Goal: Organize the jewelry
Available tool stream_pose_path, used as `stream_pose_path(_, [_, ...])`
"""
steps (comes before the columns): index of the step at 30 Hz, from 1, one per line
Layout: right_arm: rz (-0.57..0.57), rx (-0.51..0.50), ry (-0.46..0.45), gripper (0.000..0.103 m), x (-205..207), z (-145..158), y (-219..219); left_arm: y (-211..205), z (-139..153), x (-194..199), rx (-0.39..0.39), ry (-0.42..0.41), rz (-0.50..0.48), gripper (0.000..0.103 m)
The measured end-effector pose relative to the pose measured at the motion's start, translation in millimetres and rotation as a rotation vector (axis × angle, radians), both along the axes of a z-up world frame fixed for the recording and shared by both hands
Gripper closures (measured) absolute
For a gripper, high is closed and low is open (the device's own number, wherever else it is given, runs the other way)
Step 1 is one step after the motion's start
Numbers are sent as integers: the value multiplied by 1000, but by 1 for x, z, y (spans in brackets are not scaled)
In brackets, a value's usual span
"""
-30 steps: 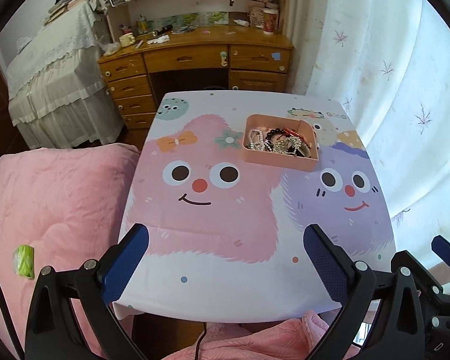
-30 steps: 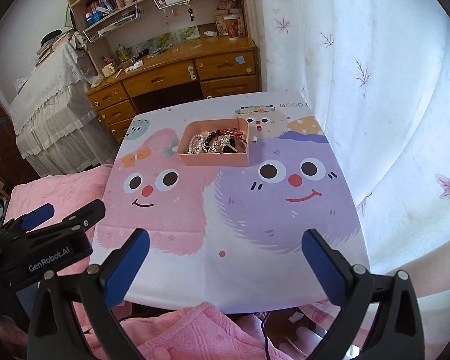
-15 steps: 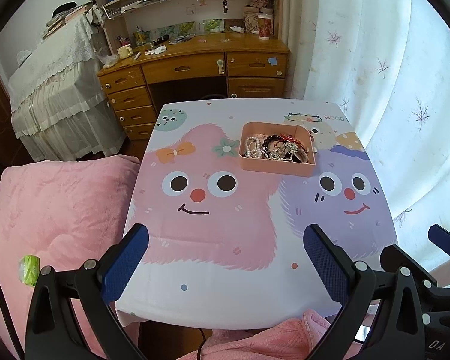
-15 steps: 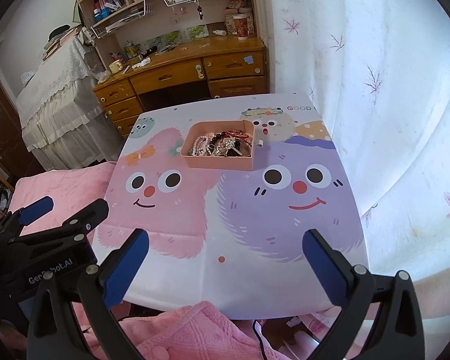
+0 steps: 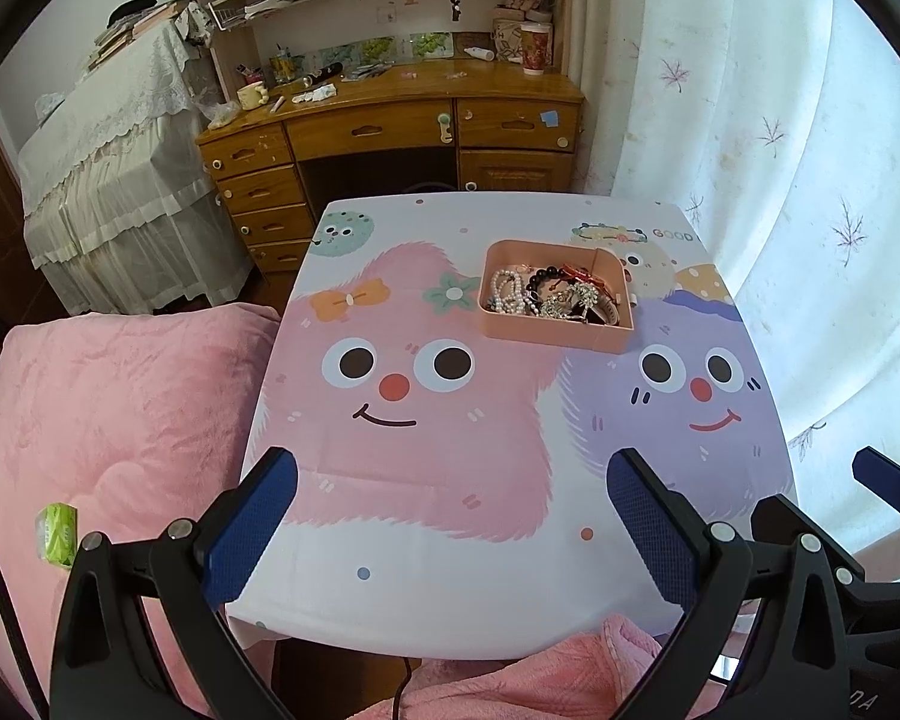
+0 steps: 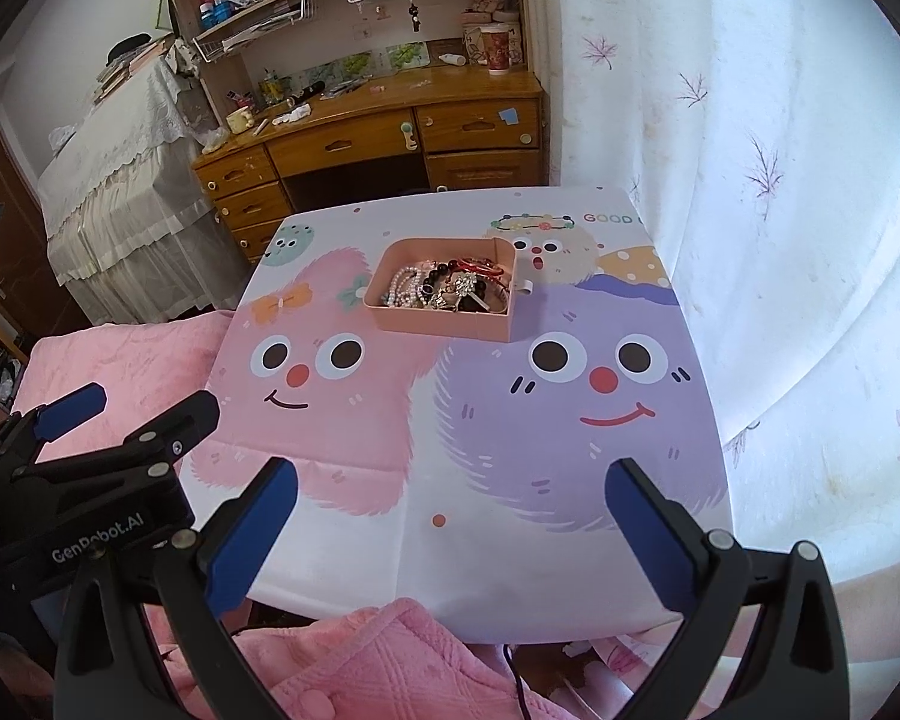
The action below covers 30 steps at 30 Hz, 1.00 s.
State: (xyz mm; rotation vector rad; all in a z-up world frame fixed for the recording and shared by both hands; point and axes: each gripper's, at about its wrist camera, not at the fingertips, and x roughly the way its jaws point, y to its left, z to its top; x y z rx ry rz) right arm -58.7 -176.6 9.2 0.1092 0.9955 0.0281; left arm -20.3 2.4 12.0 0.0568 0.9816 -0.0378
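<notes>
Nearest, my left gripper (image 5: 450, 516) and right gripper (image 6: 450, 519) both hang spread wide and empty over the near edge of the table (image 5: 426, 606). In the right wrist view I read "GenRobot.AI" on the left gripper's body, whose lower half is cut off. Farther on, the pink tray (image 6: 450, 324) sits toward the far right of the cartoon tablecloth, its long axis running left to right. The jewelry (image 6: 444, 291) inside is a tangle; I make out pearl and dark bead strands only. Beyond, "GOOD" is printed, clipped at the cloth's edge.
</notes>
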Motion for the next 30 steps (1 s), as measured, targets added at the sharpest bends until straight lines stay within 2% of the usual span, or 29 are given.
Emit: stream_pose_path(30, [10,-4,31,0,9,-7,-6,-3,-3,3,3,5,20,1])
